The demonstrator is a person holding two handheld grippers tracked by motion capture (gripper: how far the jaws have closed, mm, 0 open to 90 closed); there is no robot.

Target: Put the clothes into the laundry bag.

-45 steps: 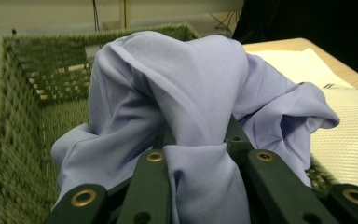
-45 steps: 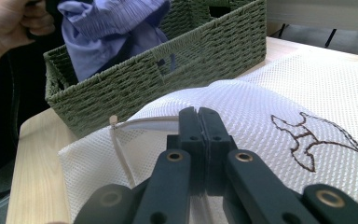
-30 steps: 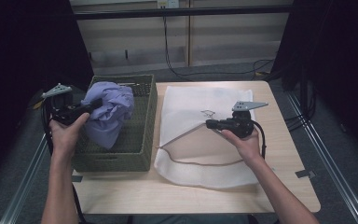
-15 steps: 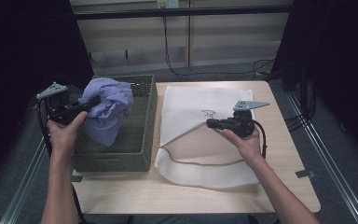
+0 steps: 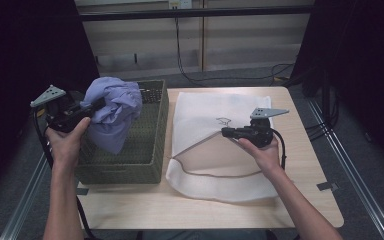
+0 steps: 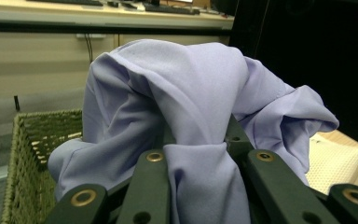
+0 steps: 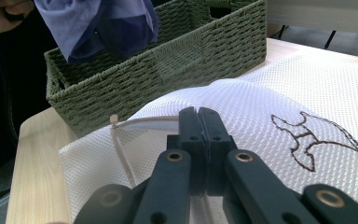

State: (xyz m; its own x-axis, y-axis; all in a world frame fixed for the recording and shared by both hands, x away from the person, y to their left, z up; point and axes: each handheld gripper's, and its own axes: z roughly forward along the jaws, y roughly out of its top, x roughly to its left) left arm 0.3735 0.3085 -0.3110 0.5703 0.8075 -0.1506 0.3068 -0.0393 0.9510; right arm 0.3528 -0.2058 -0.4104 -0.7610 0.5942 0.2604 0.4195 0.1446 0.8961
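A lavender cloth hangs bunched over the left part of the green woven basket, lifted off its floor. My left gripper is shut on a fold of that lavender cloth. A white mesh bag with a small dark drawing lies flat on the table to the right of the basket. My right gripper is shut on the top layer of the mesh bag at its opening, lifting it so the mouth gapes toward the front. A drawstring runs along the bag's rim.
The wooden table has bare surface at the front and right. The green basket stands along the table's left side. Cables hang behind the table by the back wall. Dark curtains flank both sides.
My left gripper has lifted the lavender cloth higher and a little to the left over the basket. The right gripper keeps its hold on the bag, nearly still.
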